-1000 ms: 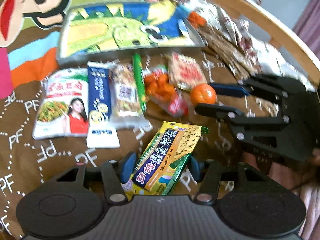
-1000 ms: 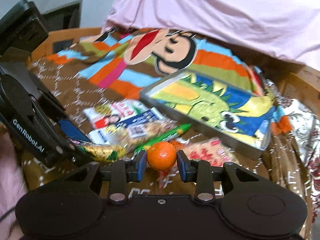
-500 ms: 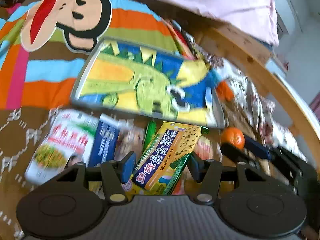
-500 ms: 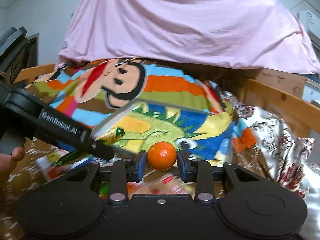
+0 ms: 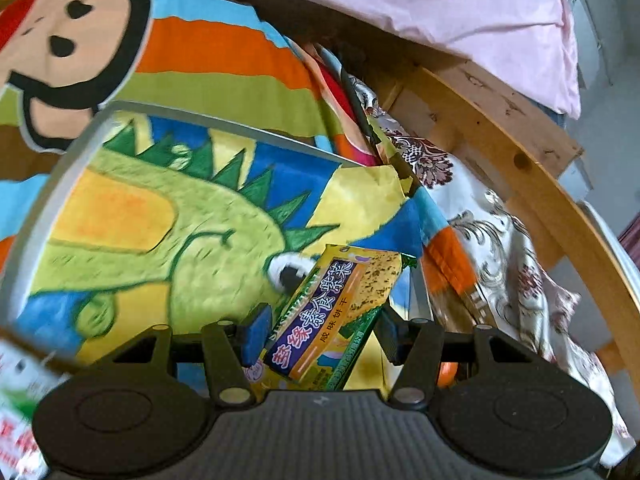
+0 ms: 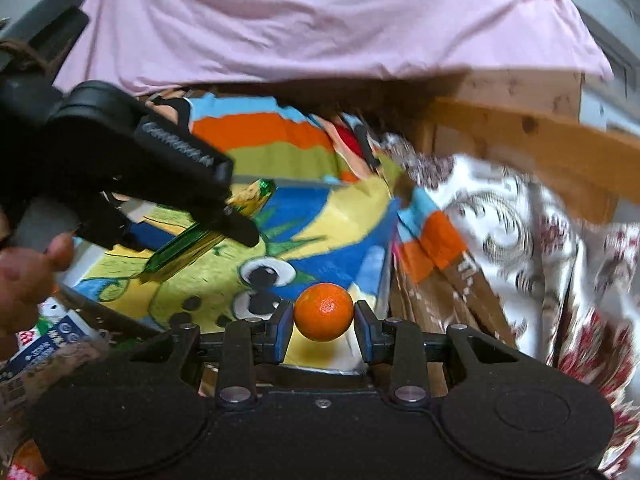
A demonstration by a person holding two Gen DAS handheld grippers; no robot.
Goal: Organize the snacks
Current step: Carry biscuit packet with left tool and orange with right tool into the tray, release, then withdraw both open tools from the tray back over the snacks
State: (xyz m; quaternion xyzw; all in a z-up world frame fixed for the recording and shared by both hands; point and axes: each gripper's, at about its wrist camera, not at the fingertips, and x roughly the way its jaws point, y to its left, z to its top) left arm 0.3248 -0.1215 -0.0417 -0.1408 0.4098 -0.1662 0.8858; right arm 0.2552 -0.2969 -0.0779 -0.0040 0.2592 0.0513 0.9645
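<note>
**Both claws loaded over the dinosaur tray**

I take the dinosaur tray as my landmark. At its left edge, outside the rim, the remaining packets lie on the blanket, with a person's hand above them. Over the middle of the tray my left gripper is clenched on the yellow cracker packet, which sticks out tilted beyond the fingers. Toward the tray's right corner, my right gripper pinches the mandarin between its blue pads.

The risks, as I judge them: the mandarin is round and held only at two small spots, so a jolt or an early release near the rim could send it rolling off onto the floral cloth. The packet is slick and gripped low (most of it hangs free), so it may twist or slip. The two grippers are close together and could knock each other.

Only the right wrist view shows the left gripper from outside and the hand; only the left view shows the packet's printed face.
</note>
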